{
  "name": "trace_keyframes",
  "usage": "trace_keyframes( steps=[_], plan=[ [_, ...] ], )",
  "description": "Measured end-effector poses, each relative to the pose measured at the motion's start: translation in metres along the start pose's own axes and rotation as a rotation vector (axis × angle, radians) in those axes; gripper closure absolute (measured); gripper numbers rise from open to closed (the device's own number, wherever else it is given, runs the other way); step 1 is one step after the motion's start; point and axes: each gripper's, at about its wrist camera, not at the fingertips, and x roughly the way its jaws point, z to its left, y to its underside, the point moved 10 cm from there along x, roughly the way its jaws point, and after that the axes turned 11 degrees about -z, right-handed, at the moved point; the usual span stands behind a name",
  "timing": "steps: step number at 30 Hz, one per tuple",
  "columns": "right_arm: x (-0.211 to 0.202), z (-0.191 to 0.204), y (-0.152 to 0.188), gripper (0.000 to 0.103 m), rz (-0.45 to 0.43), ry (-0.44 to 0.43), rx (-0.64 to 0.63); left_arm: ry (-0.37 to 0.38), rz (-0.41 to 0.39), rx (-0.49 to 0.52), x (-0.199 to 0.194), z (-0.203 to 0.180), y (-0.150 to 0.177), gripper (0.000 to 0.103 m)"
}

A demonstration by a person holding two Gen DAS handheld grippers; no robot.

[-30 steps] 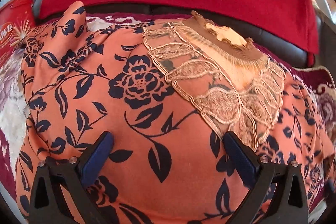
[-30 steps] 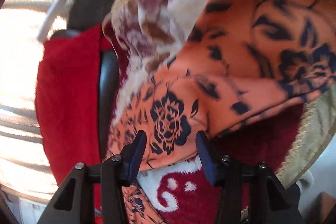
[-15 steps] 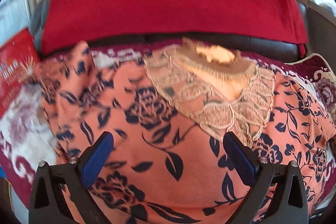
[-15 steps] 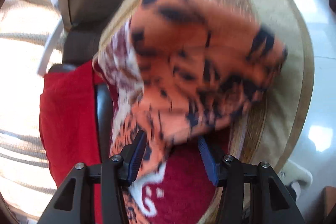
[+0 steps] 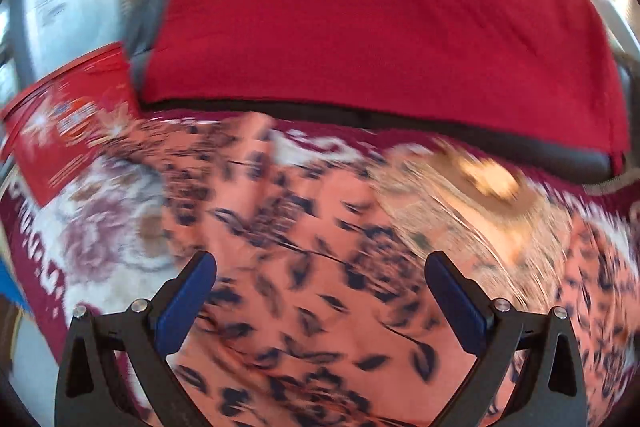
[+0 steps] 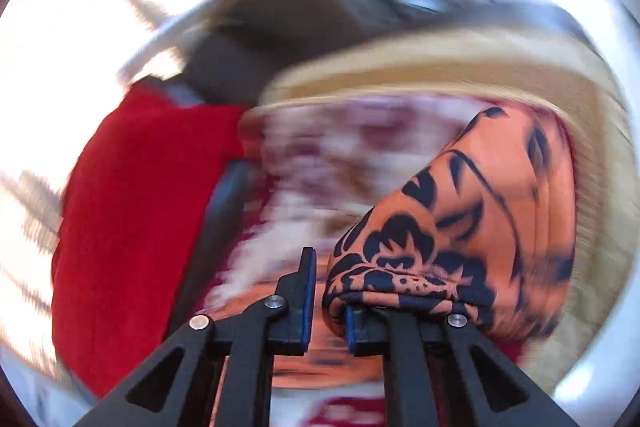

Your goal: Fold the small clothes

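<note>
L wrist view: left gripper (image 5: 320, 287) is held wide open, nothing gripped, over the orange floral garment (image 5: 320, 307) spread on a patterned rug (image 5: 100, 227). Red cushion (image 5: 380, 27) lies far; red packet (image 5: 68, 143) far left, print too blurred to be read.

R wrist view: right gripper (image 6: 328, 291), jaws just closed nearly together; garment fold (image 6: 460, 227) is draped over the right finger, grip can't be told.

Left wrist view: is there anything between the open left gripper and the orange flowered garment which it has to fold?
Nothing visible. The left gripper is open right over the garment, and no other thing lies between them. The red blanket lies beyond the garment and the red box off to its side.
</note>
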Motion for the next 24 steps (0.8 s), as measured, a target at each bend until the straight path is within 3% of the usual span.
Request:
trace_keyframes(
  steps=[3,6,9,12,15,16,17,18,21,24],
  plan=[
    [0.01,0.1,0.019,0.091,0.029,-0.151,-0.116,-0.089,-0.022,-0.067,0.003,0.04,-0.012,0.0],
    [0.017,0.194,0.069,0.091,0.107,-0.3,-0.188,-0.156,-0.034,-0.12,0.003,0.073,-0.019,0.0],
    [0.022,0.27,0.147,0.091,0.241,-0.419,-0.257,-0.18,-0.038,-0.204,-0.002,0.107,-0.025,0.0],
    [0.023,0.323,0.25,0.089,0.415,-0.511,-0.38,-0.21,-0.048,-0.265,-0.005,0.134,-0.028,0.0],
    [0.023,0.341,0.347,0.085,0.623,-0.563,-0.445,-0.233,-0.042,-0.328,-0.002,0.159,-0.026,0.0],
    [0.027,0.342,0.371,0.068,0.672,-0.569,-0.448,-0.243,-0.038,-0.352,-0.001,0.168,-0.024,0.0],
    [0.024,0.338,0.387,0.035,0.713,-0.573,-0.448,-0.244,-0.034,-0.371,0.0,0.174,-0.023,0.0],
    [0.023,0.335,0.408,0.023,0.777,-0.575,-0.439,-0.24,-0.028,-0.388,0.001,0.176,-0.022,0.0],
    [0.015,0.321,0.426,0.019,0.844,-0.598,-0.409,-0.219,-0.018,-0.413,0.004,0.177,-0.021,0.0],
    [0.014,0.317,0.404,0.02,0.797,-0.641,-0.394,-0.188,-0.021,-0.395,0.004,0.166,-0.024,0.0]
  ],
)
